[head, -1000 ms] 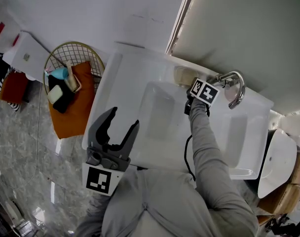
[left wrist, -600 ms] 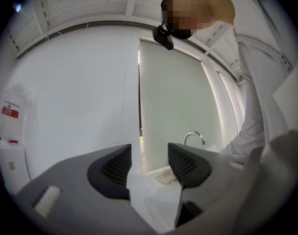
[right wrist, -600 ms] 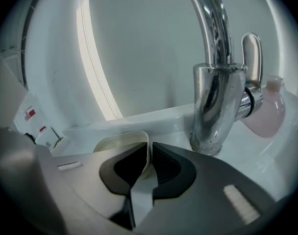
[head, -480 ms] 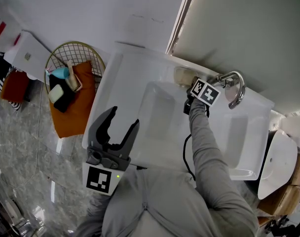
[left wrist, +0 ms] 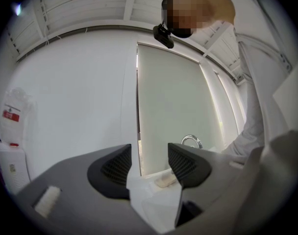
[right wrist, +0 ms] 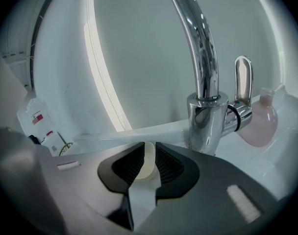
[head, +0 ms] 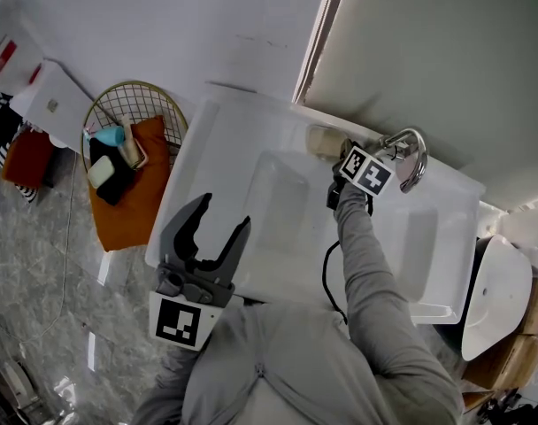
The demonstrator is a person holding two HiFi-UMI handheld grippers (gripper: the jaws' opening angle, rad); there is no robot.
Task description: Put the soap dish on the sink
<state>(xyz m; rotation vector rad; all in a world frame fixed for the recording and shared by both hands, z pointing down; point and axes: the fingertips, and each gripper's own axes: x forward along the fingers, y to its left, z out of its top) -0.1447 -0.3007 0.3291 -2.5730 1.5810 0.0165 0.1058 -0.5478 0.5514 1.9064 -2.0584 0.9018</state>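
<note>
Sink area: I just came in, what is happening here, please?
A person is working at a white sink with a gripper in each hand. The right gripper is shut on a cream soap dish and holds it at the sink's back ledge, next to the chrome tap. I cannot tell if the dish already rests on the ledge. The left gripper is open and empty over the sink's front left part.

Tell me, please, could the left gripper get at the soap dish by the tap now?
Probably not: the right gripper is closed on the soap dish on the back ledge of the sink, while the left gripper hangs open near its front rim.
</note>
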